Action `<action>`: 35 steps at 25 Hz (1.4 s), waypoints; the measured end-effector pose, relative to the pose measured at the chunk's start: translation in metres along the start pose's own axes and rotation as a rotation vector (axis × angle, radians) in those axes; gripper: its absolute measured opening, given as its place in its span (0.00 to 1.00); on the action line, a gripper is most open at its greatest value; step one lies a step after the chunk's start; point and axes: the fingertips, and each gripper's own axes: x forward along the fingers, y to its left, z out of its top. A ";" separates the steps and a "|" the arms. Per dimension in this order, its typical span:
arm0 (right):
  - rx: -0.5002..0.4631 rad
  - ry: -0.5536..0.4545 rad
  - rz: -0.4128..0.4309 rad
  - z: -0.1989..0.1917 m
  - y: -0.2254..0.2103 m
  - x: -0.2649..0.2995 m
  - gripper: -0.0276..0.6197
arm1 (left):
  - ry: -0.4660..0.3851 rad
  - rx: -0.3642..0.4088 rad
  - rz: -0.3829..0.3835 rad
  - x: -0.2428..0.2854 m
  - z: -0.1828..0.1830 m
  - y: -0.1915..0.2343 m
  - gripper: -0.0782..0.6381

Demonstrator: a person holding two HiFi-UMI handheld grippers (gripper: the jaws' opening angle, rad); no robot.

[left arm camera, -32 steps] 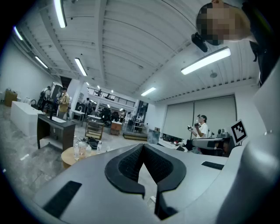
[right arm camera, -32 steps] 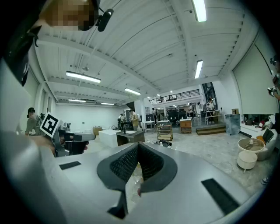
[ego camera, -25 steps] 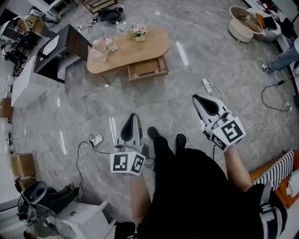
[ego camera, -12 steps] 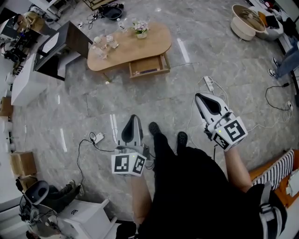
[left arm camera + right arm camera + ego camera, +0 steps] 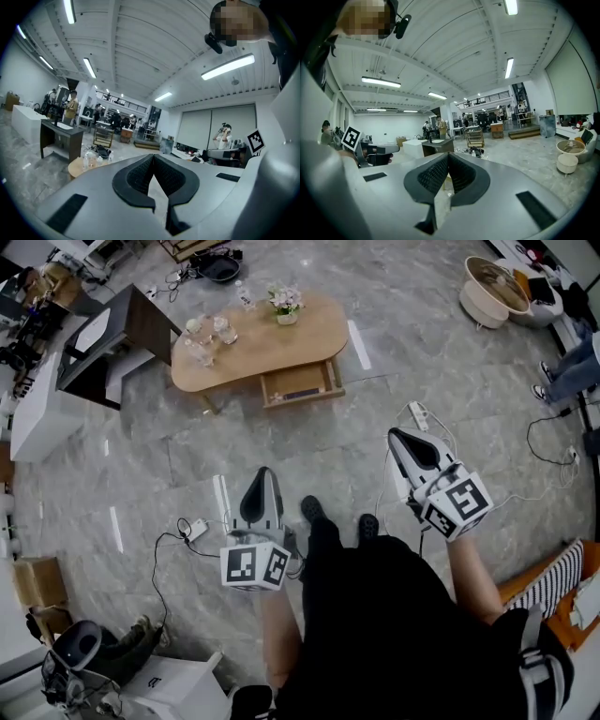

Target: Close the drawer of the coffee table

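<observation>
Approach step. Drawer (image 5: 302,385) hangs open on the table's (image 5: 272,338) near side, well apart from me across the floor. Left gripper (image 5: 265,474), right gripper (image 5: 401,439): jaws pressed together, empty. Next: close in, push the drawer front.

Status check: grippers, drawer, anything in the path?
Left gripper and right gripper both shut, empty. Drawer of coffee table open, far ahead across the floor. Power strip with cables on floor ahead, right side.
</observation>
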 end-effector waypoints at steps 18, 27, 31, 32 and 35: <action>0.013 0.055 -0.188 0.001 0.006 0.145 0.06 | 0.094 0.030 -0.131 0.084 0.009 0.153 0.13; 0.043 0.096 -0.212 -0.019 -0.032 0.179 0.06 | 0.157 0.039 -0.172 0.140 -0.007 0.164 0.13; 0.033 0.104 -0.197 -0.031 -0.057 0.206 0.06 | 0.172 0.040 -0.165 0.168 -0.021 0.171 0.13; 0.025 0.108 -0.191 -0.036 -0.064 0.214 0.06 | 0.176 0.039 -0.163 0.177 -0.028 0.172 0.13; -0.001 0.118 -0.171 -0.056 -0.089 0.238 0.06 | 0.195 0.038 -0.157 0.207 -0.055 0.180 0.13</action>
